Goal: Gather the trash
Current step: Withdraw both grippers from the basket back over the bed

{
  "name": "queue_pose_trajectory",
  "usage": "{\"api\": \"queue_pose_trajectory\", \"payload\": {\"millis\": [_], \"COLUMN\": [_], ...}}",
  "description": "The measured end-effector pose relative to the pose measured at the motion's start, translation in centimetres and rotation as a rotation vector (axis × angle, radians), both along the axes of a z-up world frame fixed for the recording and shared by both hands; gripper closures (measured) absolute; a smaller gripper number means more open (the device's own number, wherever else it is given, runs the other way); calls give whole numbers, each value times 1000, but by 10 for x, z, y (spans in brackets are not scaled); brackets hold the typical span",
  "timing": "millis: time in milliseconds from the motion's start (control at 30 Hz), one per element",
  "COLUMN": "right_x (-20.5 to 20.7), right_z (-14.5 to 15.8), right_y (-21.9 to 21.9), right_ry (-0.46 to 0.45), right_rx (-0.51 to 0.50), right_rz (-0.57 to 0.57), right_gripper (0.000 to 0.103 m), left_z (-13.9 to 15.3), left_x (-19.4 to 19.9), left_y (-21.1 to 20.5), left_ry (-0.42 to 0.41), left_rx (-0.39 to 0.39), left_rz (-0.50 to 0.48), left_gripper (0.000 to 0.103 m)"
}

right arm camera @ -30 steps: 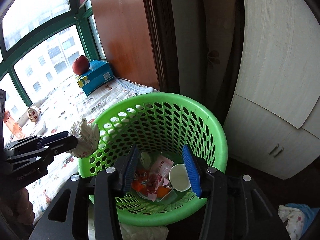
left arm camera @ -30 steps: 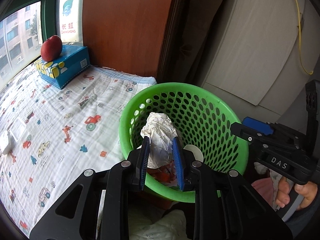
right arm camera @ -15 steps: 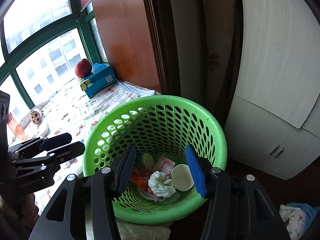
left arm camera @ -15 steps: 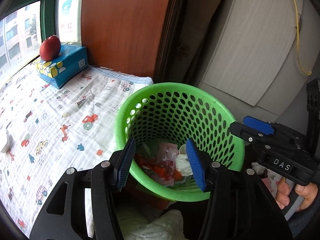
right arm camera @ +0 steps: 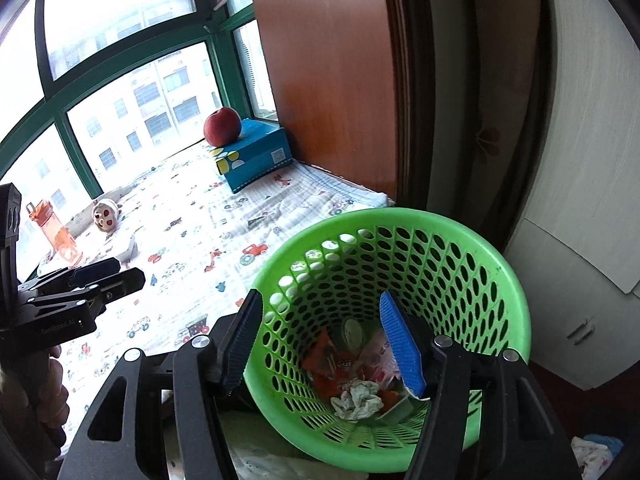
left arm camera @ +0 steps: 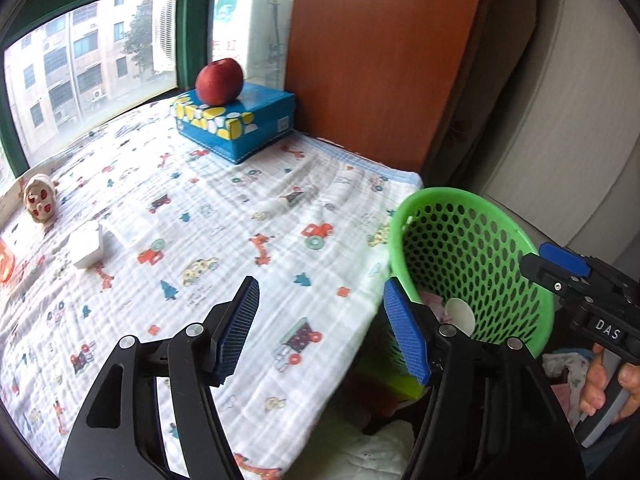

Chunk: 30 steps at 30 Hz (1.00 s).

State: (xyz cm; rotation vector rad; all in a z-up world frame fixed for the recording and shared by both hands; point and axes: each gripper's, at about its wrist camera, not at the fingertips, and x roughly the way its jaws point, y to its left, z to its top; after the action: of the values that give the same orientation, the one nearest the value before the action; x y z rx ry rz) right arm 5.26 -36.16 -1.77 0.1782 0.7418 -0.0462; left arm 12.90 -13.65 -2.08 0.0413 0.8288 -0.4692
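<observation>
A green perforated basket [right arm camera: 500, 264] stands beside the bed; it also shows in the left wrist view [left arm camera: 424, 196]. Inside lie a crumpled white paper ball [right arm camera: 358, 398], orange wrappers [right arm camera: 328, 360] and a white cup [left arm camera: 460, 312]. My left gripper [left arm camera: 324, 328] is open and empty over the patterned bed sheet [left arm camera: 224, 216], left of the basket. My right gripper [right arm camera: 320, 344] is open and empty above the basket's near rim. A white cup-like piece [left arm camera: 86, 244] lies on the sheet at the left.
A red apple [left arm camera: 219, 81] sits on a blue tissue box [left arm camera: 240, 126] at the sheet's far end by the window. A small round toy [left arm camera: 39, 203] and an orange bottle [right arm camera: 56, 232] stand at the far left. A wooden panel and white cabinet rise behind the basket.
My left gripper opened and dropped the paper ball into the basket, then swung left over the bed sheet. The right gripper stayed open over the basket.
</observation>
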Motion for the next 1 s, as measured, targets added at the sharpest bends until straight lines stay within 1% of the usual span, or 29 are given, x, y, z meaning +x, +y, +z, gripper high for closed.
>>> {"api": "queue_pose_trajectory", "payload": {"millis": [133,333,433,567,667,867,1000], "right_x": [15,37,47,62,74,101,119], "right_z": [2,3,5,5,3,-7,-17], "right_y": [22,52,69,88,101,122,135], "right_ry": [2,3,4,7,12,35,57], "right_rx": [-2,3,1,3,4,4,12], "right_rz": [48,112,147,186,209,246,263], "right_gripper": [44,44,44,44,44,44,44], "left_z": [1,0,-5,-20,-31,-56,-73], "left_x": [14,43,60,87,103,135,156], "left_y": [37,94,124,158,178,200,207], "left_ry": [1,-9,-10,24,36,73,114], "left_rx": [1,24,52,58,69,104,90], "left_rz": [88,243,330,422,465,498,494], "left_gripper": [36,35,35,35,35,35,34]}}
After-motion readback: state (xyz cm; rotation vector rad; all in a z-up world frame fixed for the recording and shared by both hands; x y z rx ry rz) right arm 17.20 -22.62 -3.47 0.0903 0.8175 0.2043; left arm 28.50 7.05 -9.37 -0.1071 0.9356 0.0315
